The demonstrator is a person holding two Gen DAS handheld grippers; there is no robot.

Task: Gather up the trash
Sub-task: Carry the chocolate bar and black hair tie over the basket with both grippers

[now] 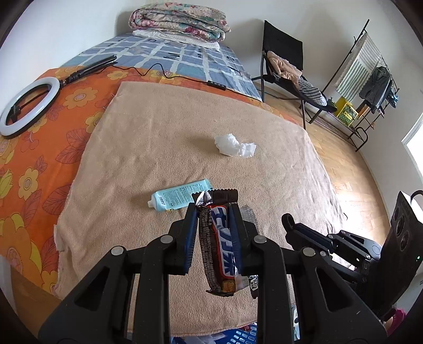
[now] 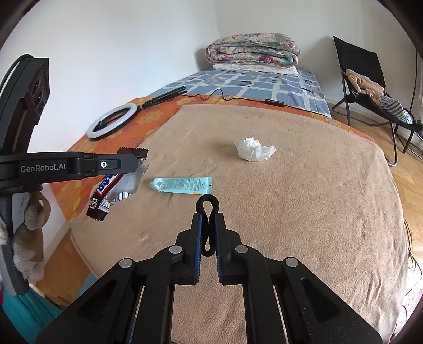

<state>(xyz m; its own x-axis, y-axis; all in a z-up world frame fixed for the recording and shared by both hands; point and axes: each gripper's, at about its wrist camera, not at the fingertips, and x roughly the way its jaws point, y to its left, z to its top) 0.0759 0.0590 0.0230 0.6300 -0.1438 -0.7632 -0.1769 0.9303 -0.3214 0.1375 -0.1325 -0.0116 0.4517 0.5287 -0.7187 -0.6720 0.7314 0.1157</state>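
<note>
My left gripper (image 1: pixel 214 211) is shut on a brown, red and blue candy wrapper (image 1: pixel 219 238) and holds it above the near edge of the tan towel (image 1: pixel 158 148); the wrapper also shows in the right wrist view (image 2: pixel 113 185), hanging from the left gripper (image 2: pixel 137 161). My right gripper (image 2: pixel 208 219) is shut on a black loop handle (image 2: pixel 207 206), which also shows in the left wrist view (image 1: pixel 288 221). A light blue tube (image 1: pixel 182 195) (image 2: pixel 185 185) and a crumpled white tissue (image 1: pixel 234 145) (image 2: pixel 253 149) lie on the towel.
A ring light (image 1: pixel 29 105) and its cable lie on the orange floral sheet at left. Folded quilts (image 1: pixel 179 21) sit at the bed's far end. A black chair (image 1: pixel 285 66) with clothes and a drying rack (image 1: pixel 367 79) stand on the wooden floor at right.
</note>
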